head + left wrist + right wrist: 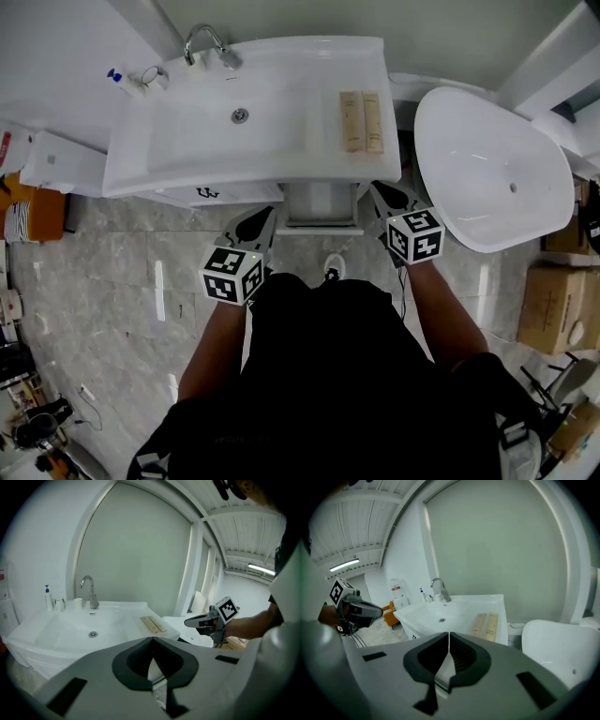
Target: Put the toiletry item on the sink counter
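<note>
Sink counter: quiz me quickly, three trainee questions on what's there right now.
1. True or false: in the head view, the two tan tubes lie on the sink counter, right of the basin.
2. In the head view, the faucet stands at: A) back left, B) back right, C) front centre.
3. Fill in: the right gripper has its jaws ____, with nothing between them.
Key: 1 true; 2 A; 3 shut.

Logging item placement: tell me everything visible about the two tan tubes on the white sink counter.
The two tan oblong tubes lie flat side by side, long edges close together, on the right-hand ledge of the white sink counter, ends pointing front to back. They look matte, with faint print too small to read. Only the counter touches them.
</note>
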Motion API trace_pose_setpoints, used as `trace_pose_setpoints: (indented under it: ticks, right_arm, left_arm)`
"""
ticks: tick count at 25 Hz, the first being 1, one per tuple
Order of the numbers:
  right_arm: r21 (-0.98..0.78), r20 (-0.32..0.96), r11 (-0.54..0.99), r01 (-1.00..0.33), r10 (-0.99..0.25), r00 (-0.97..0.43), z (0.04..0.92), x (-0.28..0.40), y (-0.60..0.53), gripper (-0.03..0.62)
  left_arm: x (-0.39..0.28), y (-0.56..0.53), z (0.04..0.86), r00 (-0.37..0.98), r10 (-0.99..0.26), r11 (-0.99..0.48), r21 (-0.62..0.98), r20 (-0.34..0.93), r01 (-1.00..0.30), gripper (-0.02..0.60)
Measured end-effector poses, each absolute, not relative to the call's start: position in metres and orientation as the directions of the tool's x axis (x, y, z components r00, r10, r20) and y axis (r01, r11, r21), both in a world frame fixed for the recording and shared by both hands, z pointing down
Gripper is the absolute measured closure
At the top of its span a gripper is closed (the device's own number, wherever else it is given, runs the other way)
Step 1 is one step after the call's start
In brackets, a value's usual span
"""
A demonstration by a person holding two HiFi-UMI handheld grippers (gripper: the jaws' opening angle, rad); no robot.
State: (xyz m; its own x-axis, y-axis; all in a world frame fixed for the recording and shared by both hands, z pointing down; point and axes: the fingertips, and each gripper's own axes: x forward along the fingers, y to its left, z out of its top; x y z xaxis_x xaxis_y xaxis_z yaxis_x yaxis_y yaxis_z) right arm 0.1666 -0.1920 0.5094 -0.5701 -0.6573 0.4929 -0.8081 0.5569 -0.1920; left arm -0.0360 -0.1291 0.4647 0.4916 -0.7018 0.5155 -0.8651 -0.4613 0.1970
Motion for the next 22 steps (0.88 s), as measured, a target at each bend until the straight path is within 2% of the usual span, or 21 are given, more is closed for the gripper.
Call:
trace_pose_setpoints:
  ticks: [11, 22]
  right_arm:
    - [-0.161, 0.549, 0.565, -0.809, -0.630, -0.550, 0.540, 0.147, -0.242, 0.589]
    - [-0.090, 0.637, 0.498, -0.863, -0.637, -0.434, 0.568, 0.136, -0.306, 0.589]
  left_arm:
    - [-0.047, -0.142, 0.477, 0.462, -0.697, -0.433, 0.193, 0.549, -0.881, 0.584]
    - [-0.068, -0.196, 0.481, 0.520, -0.657, -0.501, 0.199, 0.547, -0.842, 0.584]
